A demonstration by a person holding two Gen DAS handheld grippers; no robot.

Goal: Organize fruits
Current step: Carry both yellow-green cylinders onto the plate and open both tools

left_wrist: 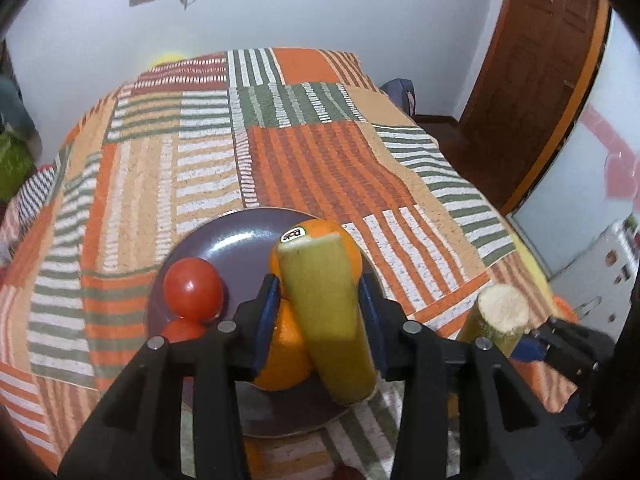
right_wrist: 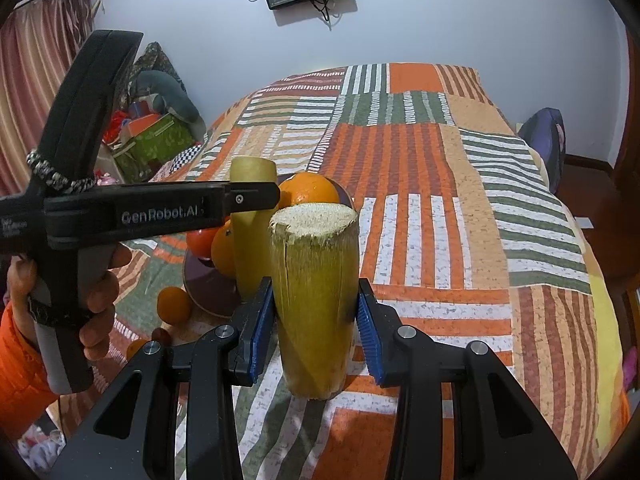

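My left gripper [left_wrist: 319, 284] stands open around a yellow-green sugarcane piece [left_wrist: 324, 312]. A thin gap shows at the left pad. The piece stands with its foot on the purple plate [left_wrist: 240, 240] and leans on two oranges [left_wrist: 320, 230], one with a sticker. Two tomatoes [left_wrist: 193, 288] lie at the plate's left. My right gripper [right_wrist: 315, 282] is shut on a second sugarcane piece [right_wrist: 316, 300], held upright above the cloth to the right of the plate [right_wrist: 208, 284]. In the right wrist view, the left gripper [right_wrist: 264, 196] comes in from the left, held by a hand [right_wrist: 100, 300].
A striped patchwork cloth [left_wrist: 320, 152] covers the surface and drops off at the right and far edges. A small orange [right_wrist: 174, 304], a dark red fruit [right_wrist: 161, 335] and another orange [right_wrist: 136, 348] lie on the cloth by the plate. A green box [right_wrist: 160, 140] sits far left.
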